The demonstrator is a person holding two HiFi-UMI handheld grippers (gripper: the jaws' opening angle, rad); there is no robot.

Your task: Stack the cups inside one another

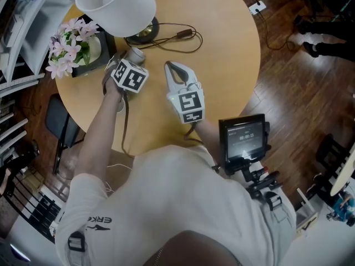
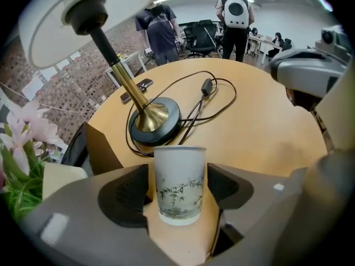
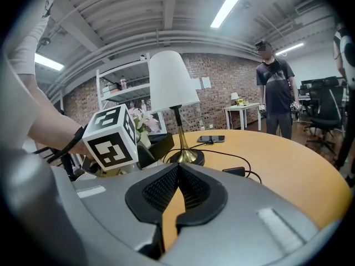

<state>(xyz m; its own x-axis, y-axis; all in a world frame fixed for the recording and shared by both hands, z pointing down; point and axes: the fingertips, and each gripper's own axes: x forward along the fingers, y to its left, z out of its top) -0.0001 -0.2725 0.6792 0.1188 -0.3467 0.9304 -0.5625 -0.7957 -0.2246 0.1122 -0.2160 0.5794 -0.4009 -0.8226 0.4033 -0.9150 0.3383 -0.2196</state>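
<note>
A white cup (image 2: 178, 184) printed with bamboo leaves stands upright on the round wooden table (image 2: 260, 132). My left gripper (image 2: 178, 195) points steeply down over it, open, with one jaw on each side of the cup. Whether the pads touch the cup I cannot tell. In the head view the cup's rim (image 1: 136, 54) shows just beyond the left gripper (image 1: 128, 61) and its marker cube. My right gripper (image 3: 177, 176) is shut with nothing in it. It hovers over the table's middle (image 1: 170, 66), to the right of the left one. I see no other cup.
A lamp with a white shade (image 1: 115, 4) and a brass base (image 2: 152, 121) stands just behind the cup, its black cable (image 2: 205, 90) looping across the table. Pink flowers (image 1: 67, 44) and a black box sit at the left edge. A phone (image 3: 211, 139) lies further back. People stand beyond.
</note>
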